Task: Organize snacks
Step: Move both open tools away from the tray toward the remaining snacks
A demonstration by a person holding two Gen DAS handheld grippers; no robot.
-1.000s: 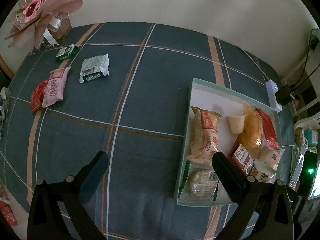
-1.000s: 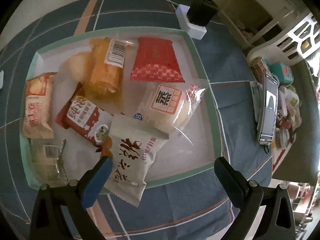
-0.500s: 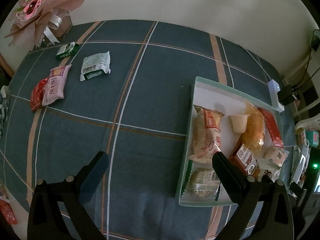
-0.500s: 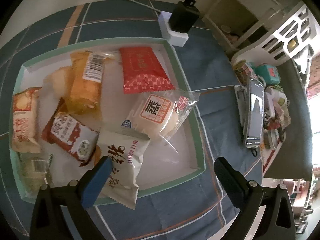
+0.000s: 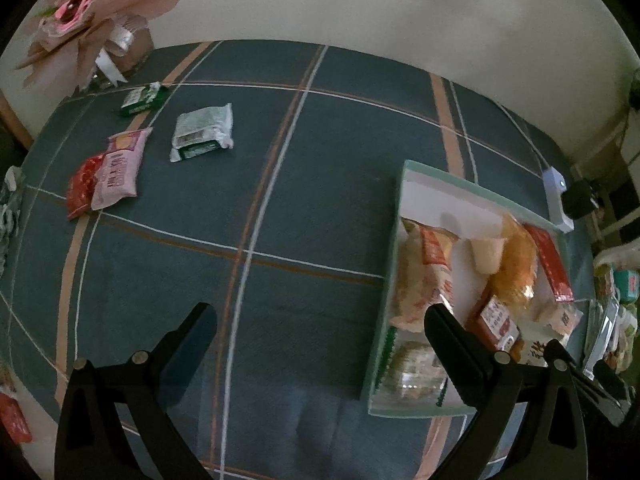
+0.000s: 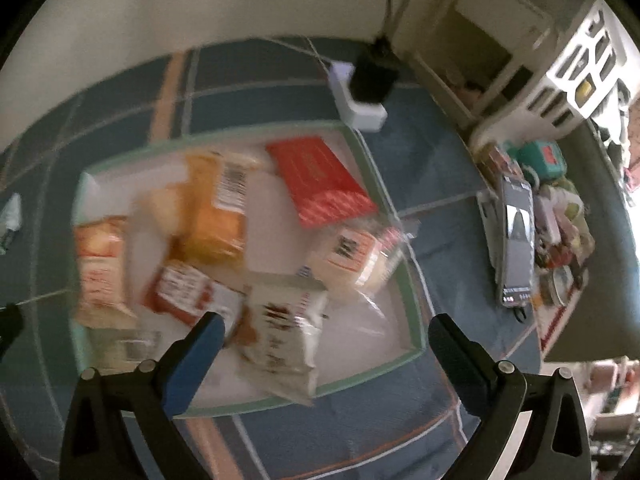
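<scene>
A white tray with a teal rim (image 5: pixel 440 178) (image 6: pixel 412 292) lies on the blue plaid cloth, filled with several snack packets: a red flat packet (image 6: pixel 320 184), an orange one (image 6: pixel 218 216) and a pale bag (image 6: pixel 288 328) that hangs over the near rim. Loose snacks lie far left in the left wrist view: a white-green packet (image 5: pixel 202 132), a pink packet (image 5: pixel 118 168) over a red one, and a small green packet (image 5: pixel 140 98). My left gripper (image 5: pixel 320 320) is open over bare cloth, left of the tray. My right gripper (image 6: pixel 322 334) is open above the tray's near side, holding nothing.
A pink paper bouquet (image 5: pixel 88 12) stands at the far left corner by the wall. A white power strip with a black plug (image 6: pixel 362 92) sits behind the tray. A phone (image 6: pixel 516 240) and small clutter lie along the right edge beside a white basket (image 6: pixel 576 64).
My right gripper has pulled back and lifted from the tray, so the tray looks smaller and blurred. The left view has shifted slightly left. Both grippers stay open.
</scene>
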